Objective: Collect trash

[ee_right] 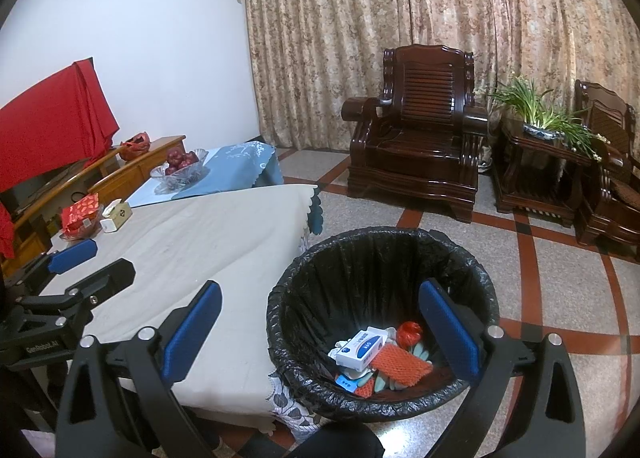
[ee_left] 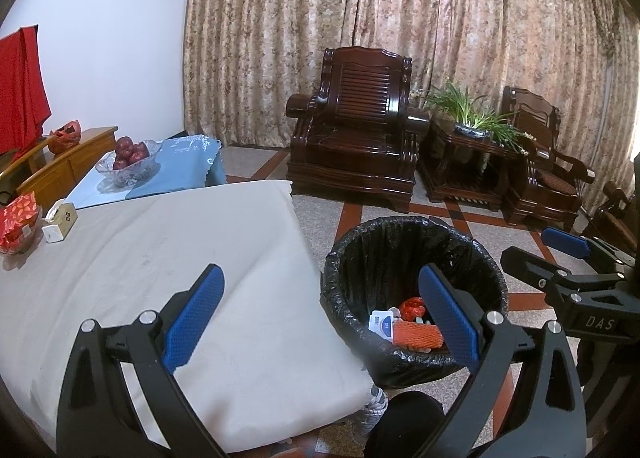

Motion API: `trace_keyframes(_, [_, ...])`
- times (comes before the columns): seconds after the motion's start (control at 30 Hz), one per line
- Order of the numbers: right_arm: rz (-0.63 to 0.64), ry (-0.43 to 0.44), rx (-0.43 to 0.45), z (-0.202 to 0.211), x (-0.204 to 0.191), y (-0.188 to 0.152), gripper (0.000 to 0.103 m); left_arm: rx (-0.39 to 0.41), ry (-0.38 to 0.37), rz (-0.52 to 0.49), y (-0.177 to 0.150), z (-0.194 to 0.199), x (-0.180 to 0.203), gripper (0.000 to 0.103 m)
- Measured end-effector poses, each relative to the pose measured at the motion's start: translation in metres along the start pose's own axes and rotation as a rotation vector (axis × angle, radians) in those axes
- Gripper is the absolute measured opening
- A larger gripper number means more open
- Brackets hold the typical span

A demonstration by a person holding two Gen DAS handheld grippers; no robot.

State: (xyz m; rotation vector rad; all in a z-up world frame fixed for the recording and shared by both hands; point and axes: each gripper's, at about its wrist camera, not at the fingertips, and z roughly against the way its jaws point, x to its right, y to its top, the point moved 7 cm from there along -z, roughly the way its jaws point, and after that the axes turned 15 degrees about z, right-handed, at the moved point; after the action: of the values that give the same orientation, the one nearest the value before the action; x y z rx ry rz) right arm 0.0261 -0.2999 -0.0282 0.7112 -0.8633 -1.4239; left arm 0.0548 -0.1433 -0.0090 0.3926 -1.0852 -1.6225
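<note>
A round bin (ee_right: 304,270) lined with a black bag (ee_left: 400,362) stands on the floor beside the table. Inside lie a white and blue box (ee_right: 362,348), orange foam netting (ee_right: 400,366), a red wrapper (ee_right: 410,332) and other scraps. The netting (ee_left: 416,336) and box (ee_left: 382,324) also show in the left wrist view. My left gripper (ee_left: 320,316) is open and empty, above the table corner and the bin's near rim. My right gripper (ee_right: 320,326) is open and empty, straddling the bin's left side.
The table under a grey cloth (ee_right: 200,242) holds a tissue box (ee_right: 116,216), a red packet in a dish (ee_right: 80,216) and a glass bowl of red fruit (ee_right: 180,166). Dark wooden armchairs (ee_right: 420,138) and a potted plant (ee_right: 544,118) stand by the curtain.
</note>
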Motion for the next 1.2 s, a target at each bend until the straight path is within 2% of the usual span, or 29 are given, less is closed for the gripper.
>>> trace_keyframes(1.2, [0.002,0.000,0.000,-0.0011,-0.0032,0.0041,0.097,0.000,0.000,0.000,-0.0004,0.0001,-0.0011,0.095])
